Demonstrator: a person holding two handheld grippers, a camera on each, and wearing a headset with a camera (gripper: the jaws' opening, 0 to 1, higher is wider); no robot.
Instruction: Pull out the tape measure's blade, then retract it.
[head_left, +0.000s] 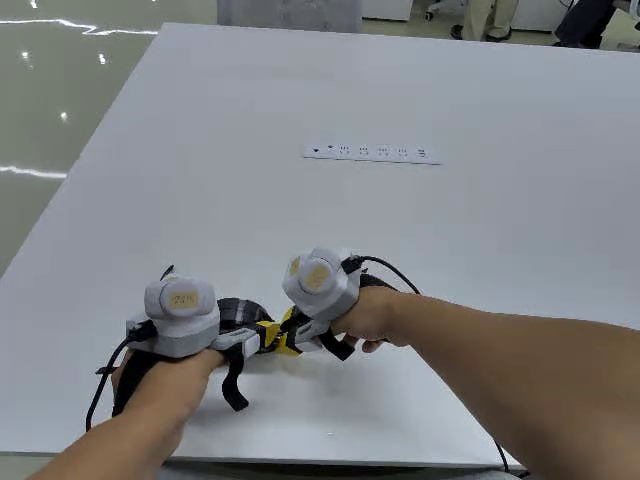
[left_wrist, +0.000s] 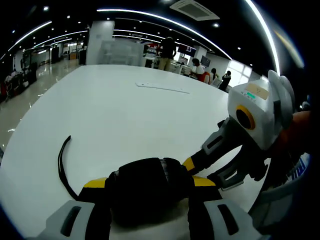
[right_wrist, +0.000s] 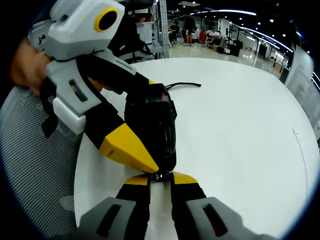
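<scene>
Black tape measure (right_wrist: 152, 125) in left tool (left_wrist: 149, 184), right tool (right_wrist: 159, 177) pinching its end

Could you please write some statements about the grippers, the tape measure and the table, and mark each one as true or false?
1. The left gripper is shut on the tape measure. True.
2. The tape measure's case is red. False: it is black.
3. A power strip lies on the table beyond both grippers. True.
4. The blade stretches far across the table. False: the right gripper pinches with its fingers right at the case, and no length of blade shows.
</scene>
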